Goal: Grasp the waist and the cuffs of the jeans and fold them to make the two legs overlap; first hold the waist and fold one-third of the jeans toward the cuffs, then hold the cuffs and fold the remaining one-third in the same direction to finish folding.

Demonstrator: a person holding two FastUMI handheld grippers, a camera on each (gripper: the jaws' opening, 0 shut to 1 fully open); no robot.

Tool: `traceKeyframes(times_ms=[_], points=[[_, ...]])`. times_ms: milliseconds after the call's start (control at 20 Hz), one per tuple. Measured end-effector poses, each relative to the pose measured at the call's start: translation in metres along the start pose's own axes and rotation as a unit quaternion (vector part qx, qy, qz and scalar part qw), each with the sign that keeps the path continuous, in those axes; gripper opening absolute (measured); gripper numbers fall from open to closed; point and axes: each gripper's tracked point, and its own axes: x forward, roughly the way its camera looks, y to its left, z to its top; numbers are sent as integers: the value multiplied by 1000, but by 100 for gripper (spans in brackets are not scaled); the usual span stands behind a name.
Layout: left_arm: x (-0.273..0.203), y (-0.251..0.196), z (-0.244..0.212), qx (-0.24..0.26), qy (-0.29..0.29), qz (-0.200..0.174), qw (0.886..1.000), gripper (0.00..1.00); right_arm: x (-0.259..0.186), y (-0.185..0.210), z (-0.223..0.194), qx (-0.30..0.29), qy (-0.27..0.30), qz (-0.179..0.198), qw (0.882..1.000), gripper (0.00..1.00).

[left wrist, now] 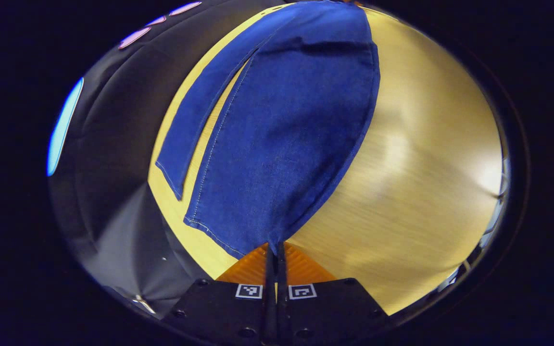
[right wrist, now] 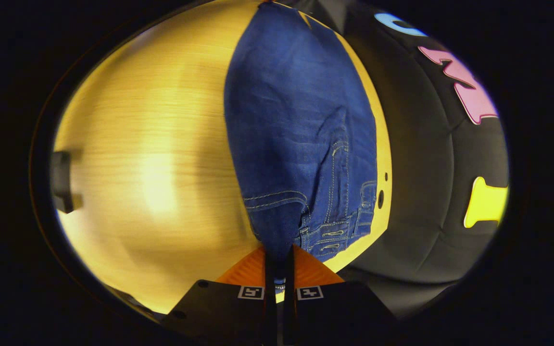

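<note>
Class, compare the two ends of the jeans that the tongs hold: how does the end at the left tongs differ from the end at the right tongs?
The left tongs pinch a cuff, a plain hem with one stitch line; the right tongs pinch the waist, thick with seams and belt loops. At the cuff end the legs lie apart, showing the table; at the waist end the denim is one piece. Both ends are blue denim, clamped and lifted.

A pale wooden table (left wrist: 416, 158) gleams under bright overhead light, with the booth's black cloth wall (right wrist: 426, 192) hanging just behind it.
</note>
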Motion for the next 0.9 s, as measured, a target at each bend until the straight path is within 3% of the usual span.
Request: traceKeyframes(times_ms=[100,250,500,650,800,900], points=[[-14,-11,5,-42,3,-36,998,6,-18,-4,-6,2,4,-9,1000,9],[-26,14,17,-66,-1,-75,995,6,-47,-33,-7,26,-7,-44,999,9],[-50,112,76,-94,-36,-66,993,6,-69,-156,16,88,-43,-127,987,9],[-30,167,116,-137,-52,-70,987,6,-58,-217,23,167,-52,-144,974,7],[-1,220,133,-235,-43,-54,970,6,-30,-271,24,241,-56,-163,955,7],[15,236,156,-308,-40,-62,949,6,0,-291,13,295,-38,-154,942,7]])
